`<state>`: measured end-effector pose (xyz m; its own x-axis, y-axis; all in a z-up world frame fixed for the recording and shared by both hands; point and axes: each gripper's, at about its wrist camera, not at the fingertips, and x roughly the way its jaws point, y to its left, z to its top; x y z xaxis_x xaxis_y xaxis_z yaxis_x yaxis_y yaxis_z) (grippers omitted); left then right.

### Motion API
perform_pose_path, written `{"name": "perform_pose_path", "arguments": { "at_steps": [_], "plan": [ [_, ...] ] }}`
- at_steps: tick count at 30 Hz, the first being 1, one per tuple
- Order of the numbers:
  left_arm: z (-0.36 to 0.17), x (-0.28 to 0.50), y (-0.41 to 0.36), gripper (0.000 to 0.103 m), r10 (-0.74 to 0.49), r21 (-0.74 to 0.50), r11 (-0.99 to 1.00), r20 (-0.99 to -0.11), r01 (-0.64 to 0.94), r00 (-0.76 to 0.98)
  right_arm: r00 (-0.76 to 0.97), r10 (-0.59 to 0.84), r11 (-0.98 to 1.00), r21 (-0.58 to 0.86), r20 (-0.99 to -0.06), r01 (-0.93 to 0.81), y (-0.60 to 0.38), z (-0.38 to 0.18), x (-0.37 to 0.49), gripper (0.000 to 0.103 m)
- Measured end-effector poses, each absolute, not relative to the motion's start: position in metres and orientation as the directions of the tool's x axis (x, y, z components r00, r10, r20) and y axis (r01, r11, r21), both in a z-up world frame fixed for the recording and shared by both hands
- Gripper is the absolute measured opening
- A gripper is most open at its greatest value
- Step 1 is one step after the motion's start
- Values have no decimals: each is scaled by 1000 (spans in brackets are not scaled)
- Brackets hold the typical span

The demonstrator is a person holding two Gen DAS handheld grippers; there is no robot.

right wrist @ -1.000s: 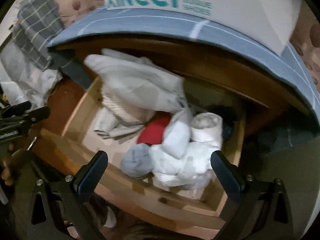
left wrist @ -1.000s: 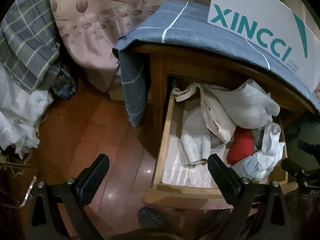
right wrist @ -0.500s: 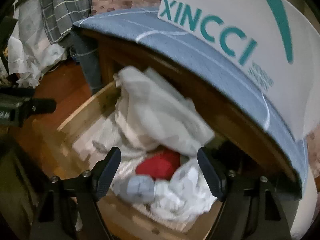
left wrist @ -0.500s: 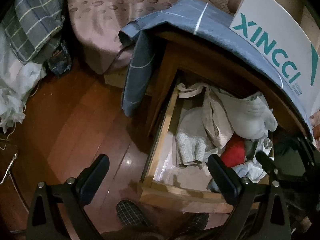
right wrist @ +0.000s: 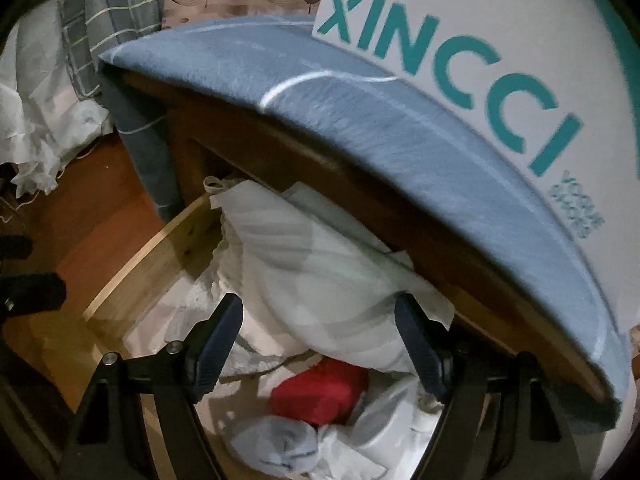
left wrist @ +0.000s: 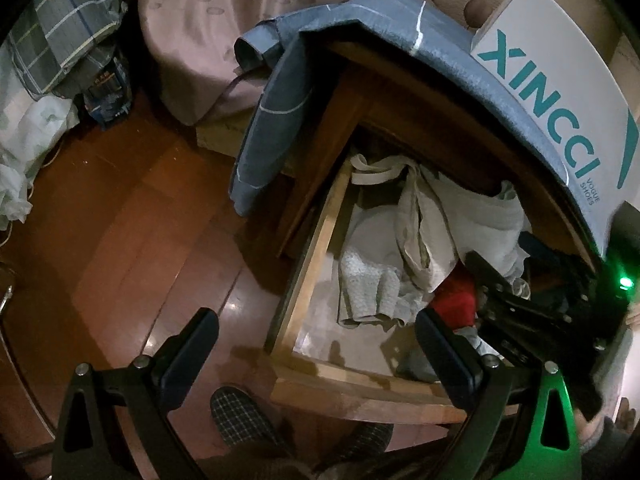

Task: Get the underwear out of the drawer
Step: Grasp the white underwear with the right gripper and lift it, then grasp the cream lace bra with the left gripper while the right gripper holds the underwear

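Since the frame half a second earlier, the right tool (right wrist: 318, 344) has pushed deeper into the drawer (left wrist: 316, 236), so that the pale folded garment (right wrist: 308, 264) now fills the space between its fingers, and the jaws stand somewhat narrower than before, though not closed on anything. The left tool (left wrist: 316, 350) has drifted a little toward the floor side and hangs above the drawer's front left corner with its jaws wide apart, one finger over the wooden floor (left wrist: 120, 220) and the other over the drawer front.

The drawer is pulled out of a wooden nightstand (left wrist: 328, 120) and holds a heap of clothes: a beige strapped garment (left wrist: 412, 220), a white textured piece (left wrist: 368, 280) below it, a red garment (right wrist: 320, 394) near the middle and a light blue rolled piece (right wrist: 280, 450) at the front. Which of these counts as the underwear cannot be told for sure; all lie inside the drawer.

In the left wrist view the right tool's dark body (left wrist: 532, 312) shows over the right part of the drawer. A blue-grey cloth (right wrist: 320, 92) drapes over the nightstand top, and a white shoe box printed XINCCI (right wrist: 500, 60) sits on it. A pink patterned bedspread (left wrist: 208, 40) lies behind, with a plaid cloth (left wrist: 60, 28) to the left
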<state>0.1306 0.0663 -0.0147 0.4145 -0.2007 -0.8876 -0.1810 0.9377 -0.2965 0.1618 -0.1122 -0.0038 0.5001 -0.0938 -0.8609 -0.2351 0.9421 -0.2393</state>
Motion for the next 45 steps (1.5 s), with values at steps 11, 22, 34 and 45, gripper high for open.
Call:
{"name": "perform_pose_path", "arguments": {
  "at_steps": [11,22,34,45],
  "plan": [
    [-22,134,74,101,-244,-347,914,-885,-211,397,435,-136,957,-232,-890,-177,-117,-30,174,32],
    [-19,134,70,101,-216,-322,923,-887,-211,408,398,-18,989,-74,-917,-126,-137,1,160,17],
    [-11,132,59,101,-185,-282,945,-877,-164,443,392,10,1000,6,-920,-13,-167,28,116,16],
    [-12,157,8,101,-230,-248,969,-873,16,430,393,44,990,93,-918,106,-207,19,70,16]
  ]
}}
